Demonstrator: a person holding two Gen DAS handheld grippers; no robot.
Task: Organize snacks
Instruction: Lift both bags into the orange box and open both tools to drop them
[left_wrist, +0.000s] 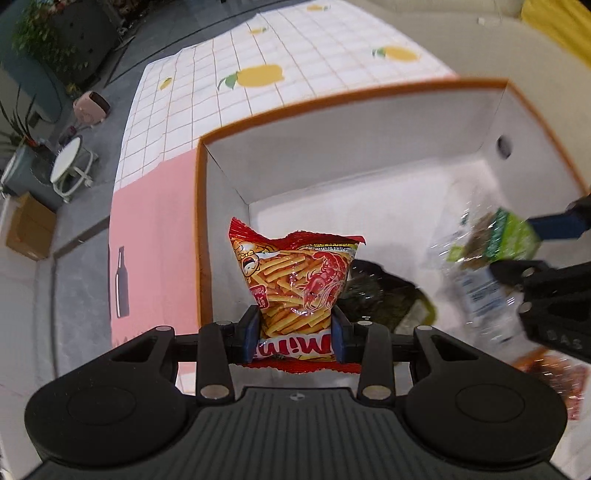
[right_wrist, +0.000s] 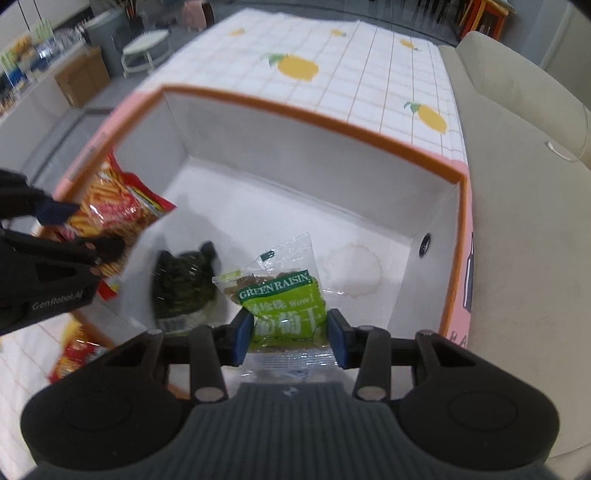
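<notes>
Over the box, both grippers hold one packet each. Box: one, white inside, orange rim, pink outer wall; it sits on a white grid cloth printed with yellow lemons. A bottle outline is printed on the pink wall; beside it only the letters "RA" can be read, the rest cut off.

Left gripper: blue pads clamped on the lower part of a red snack bag. Bag upright, just inside the box's left wall, above the floor. Artwork shows yellow sticks and a red prawn. Lettering between the pads reads "Mimi", upside down in the left view. "GenRobot.AI" is printed on this gripper's body in the right view.

Right gripper: pads closed against the sides of a clear raisin packet with a green label. Label reads "GREEN RAISIN" and "Wow!", with Chinese characters below that I cannot make out with certainty. Packet hangs above the box floor, toward the near side.

Inside the box: one dark seaweed-like packet lies on the floor between the two held packets; no readable writing. A pale ring stain marks the floor.

Outside the box, near side: one more red packet on the cloth, blurred, label unreadable.

Count: four packets, two grippers, one box.
</notes>
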